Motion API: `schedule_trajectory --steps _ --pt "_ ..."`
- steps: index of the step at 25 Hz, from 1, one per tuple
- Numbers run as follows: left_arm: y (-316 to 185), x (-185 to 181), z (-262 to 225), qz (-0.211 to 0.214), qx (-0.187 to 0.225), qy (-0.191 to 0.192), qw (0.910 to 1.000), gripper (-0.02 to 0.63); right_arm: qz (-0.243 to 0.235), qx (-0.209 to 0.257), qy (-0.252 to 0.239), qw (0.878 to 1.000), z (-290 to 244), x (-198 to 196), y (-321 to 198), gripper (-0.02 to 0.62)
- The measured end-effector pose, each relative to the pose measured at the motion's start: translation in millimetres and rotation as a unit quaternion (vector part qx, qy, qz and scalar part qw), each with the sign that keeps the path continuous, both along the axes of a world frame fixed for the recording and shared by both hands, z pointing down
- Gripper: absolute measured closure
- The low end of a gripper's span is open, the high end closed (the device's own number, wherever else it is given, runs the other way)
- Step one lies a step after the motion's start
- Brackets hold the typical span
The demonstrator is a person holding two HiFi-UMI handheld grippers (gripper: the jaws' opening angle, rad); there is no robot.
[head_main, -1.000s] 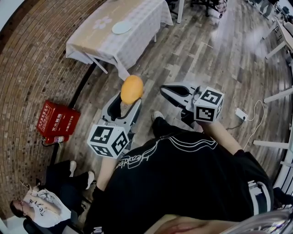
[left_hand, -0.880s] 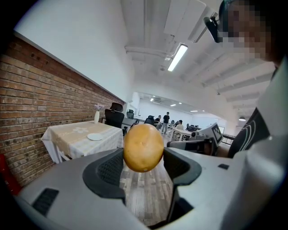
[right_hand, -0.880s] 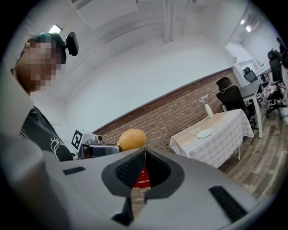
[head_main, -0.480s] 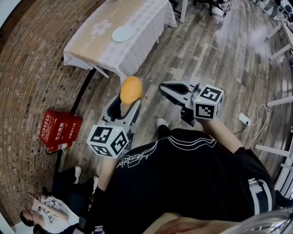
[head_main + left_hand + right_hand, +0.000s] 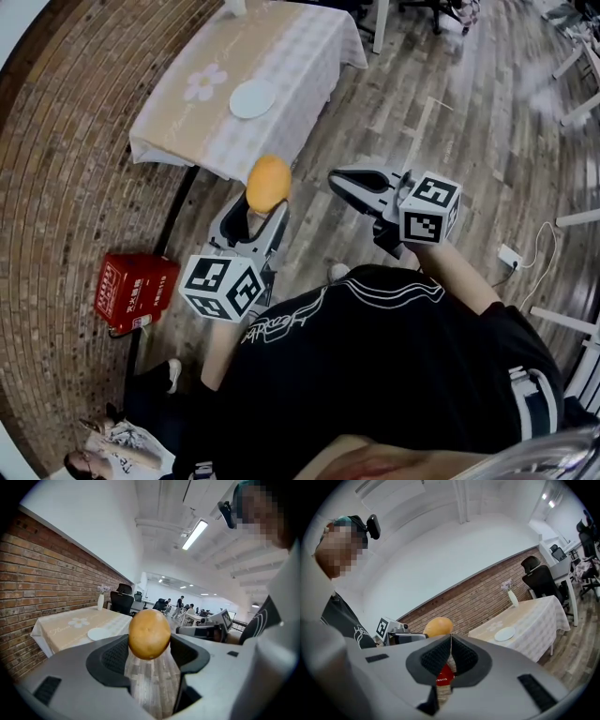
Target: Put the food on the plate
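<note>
An orange-yellow, egg-shaped piece of food (image 5: 268,183) is clamped between the jaws of my left gripper (image 5: 259,208), held in the air above the wooden floor; the left gripper view shows the food (image 5: 149,633) pressed by both pads. A small white plate (image 5: 252,97) lies on a table with a beige and white cloth (image 5: 216,112) ahead, also visible as the plate (image 5: 100,633) and the plate (image 5: 505,633). My right gripper (image 5: 361,182) hangs to the right of the food, its jaws closed together with nothing in them.
A red box (image 5: 134,290) stands on the brick-patterned floor at the left. A white vase (image 5: 513,598) sits at the table's far end. Office chairs and desks stand beyond. A person sits on the floor at the lower left (image 5: 108,450).
The table and plate have drifted lower and closer in the head view as I walk toward them. Both grippers keep their pose, the food still held.
</note>
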State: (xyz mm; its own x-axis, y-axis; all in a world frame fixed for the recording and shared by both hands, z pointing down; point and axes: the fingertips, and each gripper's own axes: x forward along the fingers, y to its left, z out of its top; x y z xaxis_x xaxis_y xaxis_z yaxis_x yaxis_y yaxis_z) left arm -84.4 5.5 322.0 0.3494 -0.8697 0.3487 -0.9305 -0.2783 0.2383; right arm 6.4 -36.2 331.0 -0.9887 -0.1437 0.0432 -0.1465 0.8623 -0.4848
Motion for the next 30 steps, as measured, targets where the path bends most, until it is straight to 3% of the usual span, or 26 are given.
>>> schedule_trajectory --steps 11,22,30 --pt "-43 -2 -11 0.006 0.027 0.005 0.9996 0.330 0.015 0.021 -0.003 1.000 -11 -2 -39 0.598" --pt "-88 -28 6 0.023 0.015 0.007 0.9996 0.331 0.033 0.008 0.005 0.999 3 -26 -76 0.597" --pt "-152 -61 19 0.031 0.005 0.018 0.9994 0.330 0.057 -0.006 0.017 0.998 16 -51 -136 0.597"
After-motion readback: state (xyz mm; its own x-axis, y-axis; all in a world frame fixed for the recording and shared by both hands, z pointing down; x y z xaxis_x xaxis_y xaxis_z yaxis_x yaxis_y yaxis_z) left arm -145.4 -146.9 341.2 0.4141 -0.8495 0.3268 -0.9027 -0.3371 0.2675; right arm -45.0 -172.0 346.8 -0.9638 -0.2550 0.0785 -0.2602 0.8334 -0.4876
